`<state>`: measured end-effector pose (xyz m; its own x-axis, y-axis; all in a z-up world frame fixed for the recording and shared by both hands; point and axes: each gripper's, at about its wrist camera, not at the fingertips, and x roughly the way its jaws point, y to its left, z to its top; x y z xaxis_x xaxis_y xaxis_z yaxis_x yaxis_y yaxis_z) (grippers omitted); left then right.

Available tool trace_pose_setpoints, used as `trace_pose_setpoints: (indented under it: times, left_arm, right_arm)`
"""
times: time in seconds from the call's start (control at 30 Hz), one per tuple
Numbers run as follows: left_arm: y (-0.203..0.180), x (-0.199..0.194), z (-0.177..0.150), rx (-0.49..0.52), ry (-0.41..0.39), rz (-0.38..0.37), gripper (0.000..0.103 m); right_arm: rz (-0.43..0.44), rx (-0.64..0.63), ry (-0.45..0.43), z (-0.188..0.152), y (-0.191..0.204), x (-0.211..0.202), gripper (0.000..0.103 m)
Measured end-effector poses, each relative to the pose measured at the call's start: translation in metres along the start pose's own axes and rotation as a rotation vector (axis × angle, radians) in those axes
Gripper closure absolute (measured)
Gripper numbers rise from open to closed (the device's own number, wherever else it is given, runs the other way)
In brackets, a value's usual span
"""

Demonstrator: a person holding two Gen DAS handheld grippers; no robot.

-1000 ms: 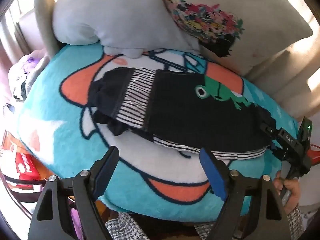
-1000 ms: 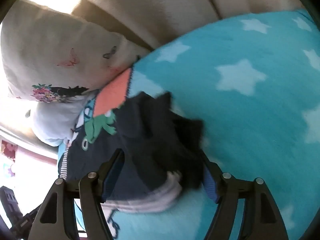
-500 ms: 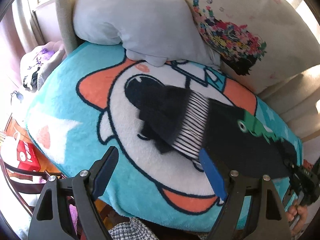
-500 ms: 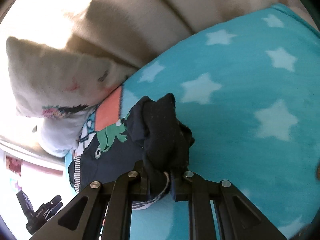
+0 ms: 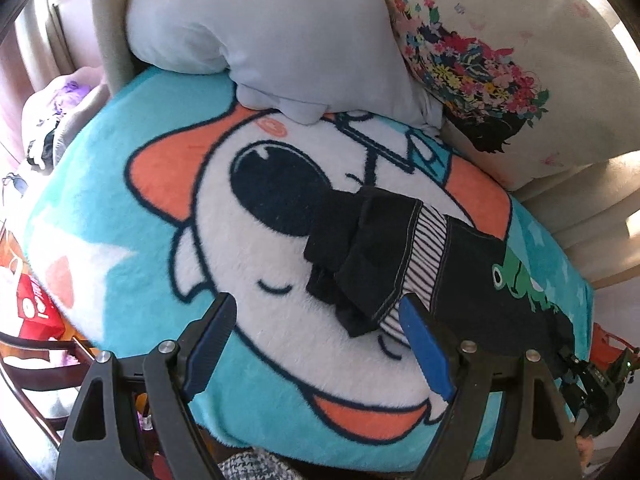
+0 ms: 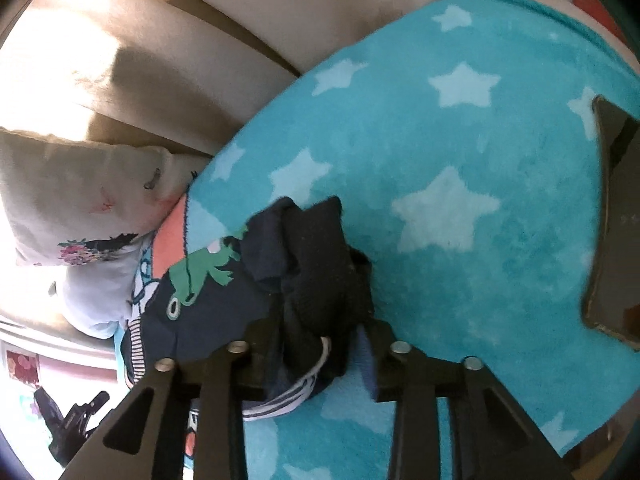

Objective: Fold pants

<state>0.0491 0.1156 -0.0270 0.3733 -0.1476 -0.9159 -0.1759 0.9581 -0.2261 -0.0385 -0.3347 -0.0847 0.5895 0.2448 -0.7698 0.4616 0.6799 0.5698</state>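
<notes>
1. Pants [image 5: 452, 276] (dark navy, striped panel, green frog print) lie across the cartoon blanket [image 5: 132, 208], stretched from the blanket's big black eye print toward its starred edge.
2. Left gripper [image 5: 316, 344] hangs over the blanket's near edge, fingers spread wide, nothing between them; its right blue pad [image 5: 424, 344] sits just beside the pants' striped cuff end.
3. Right gripper [image 6: 320, 344] is at the pants' other end on the starred part of the blanket [image 6: 460, 160], fingers closed in around a bunched dark fold of the pants [image 6: 316, 272] (gripping it, though a small gap shows by the right pad).
4. Grey pillow [image 5: 272, 36] and floral pillow [image 5: 500, 52] rest at the blanket's far edge.
5. Dark flat object [image 6: 616, 220] lies on the blanket, well apart from the pants.
</notes>
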Motion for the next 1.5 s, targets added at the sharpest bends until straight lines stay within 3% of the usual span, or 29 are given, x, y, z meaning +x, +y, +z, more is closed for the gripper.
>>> trace_pose_setpoints:
  times: [0.1,0.3,0.47,0.63,0.67,0.7,0.77,0.97,1.03,1.07,1.13,1.17,1.2,1.23,1.33,1.37,1.43,1.5]
  left_arm:
    - [0.003,0.004,0.005,-0.035,0.015,-0.036,0.020]
    - [0.020,0.015,0.004,-0.124,0.056,-0.133,0.021]
    - [0.031,0.033,0.005,-0.190,0.119,-0.205,0.028]
    - [0.023,0.052,0.013,-0.160,0.161,-0.208,0.029]
    - [0.020,0.055,0.015,-0.149,0.165,-0.215,0.043]
    - [0.016,0.058,0.016,-0.131,0.175,-0.215,0.070]
    - [0.010,0.062,0.019,-0.101,0.188,-0.180,0.090]
    - [0.009,0.054,0.024,-0.105,0.176,-0.204,0.089]
    - [0.013,0.059,0.025,-0.146,0.192,-0.215,0.079]
    - [0.013,0.061,0.025,-0.160,0.200,-0.220,0.067]
    - [0.008,0.063,0.025,-0.148,0.186,-0.210,0.066]
    - [0.003,0.061,0.025,-0.117,0.175,-0.188,0.071]
    - [0.000,0.058,0.024,-0.098,0.165,-0.177,0.087]
    - [-0.003,0.056,0.023,-0.071,0.157,-0.160,0.092]
    - [-0.007,0.046,0.021,-0.036,0.139,-0.145,0.094]
    - [-0.008,0.042,0.020,-0.033,0.137,-0.146,0.094]
    - [-0.006,0.038,0.020,-0.042,0.141,-0.157,0.095]
    - [-0.003,0.033,0.020,-0.058,0.146,-0.180,0.095]
  right_arm:
    - [-0.003,-0.003,-0.012,-0.002,0.003,-0.009,0.049]
    - [-0.021,-0.077,0.031,-0.027,0.020,-0.022,0.049]
    - [0.001,-0.107,0.116,-0.047,0.032,-0.003,0.049]
    - [0.024,-0.101,0.160,-0.059,0.037,0.009,0.049]
    - [0.024,-0.097,0.162,-0.060,0.037,0.010,0.049]
    - [0.028,-0.091,0.165,-0.061,0.036,0.011,0.049]
    - [0.039,-0.073,0.169,-0.061,0.035,0.012,0.049]
    - [0.112,0.002,0.181,-0.061,0.028,0.013,0.049]
    - [0.148,0.039,0.194,-0.061,0.025,0.018,0.049]
    - [0.156,0.048,0.199,-0.060,0.024,0.021,0.049]
    - [0.163,0.059,0.207,-0.058,0.023,0.026,0.049]
    - [0.164,0.060,0.211,-0.057,0.023,0.029,0.049]
    - [0.164,0.060,0.214,-0.056,0.024,0.033,0.049]
    - [0.162,0.062,0.211,-0.055,0.025,0.035,0.049]
    - [0.154,0.063,0.206,-0.053,0.029,0.035,0.049]
    - [0.151,0.056,0.203,-0.053,0.031,0.034,0.051]
    - [0.115,0.031,0.196,-0.052,0.032,0.032,0.066]
    - [0.102,0.016,0.190,-0.051,0.031,0.028,0.086]
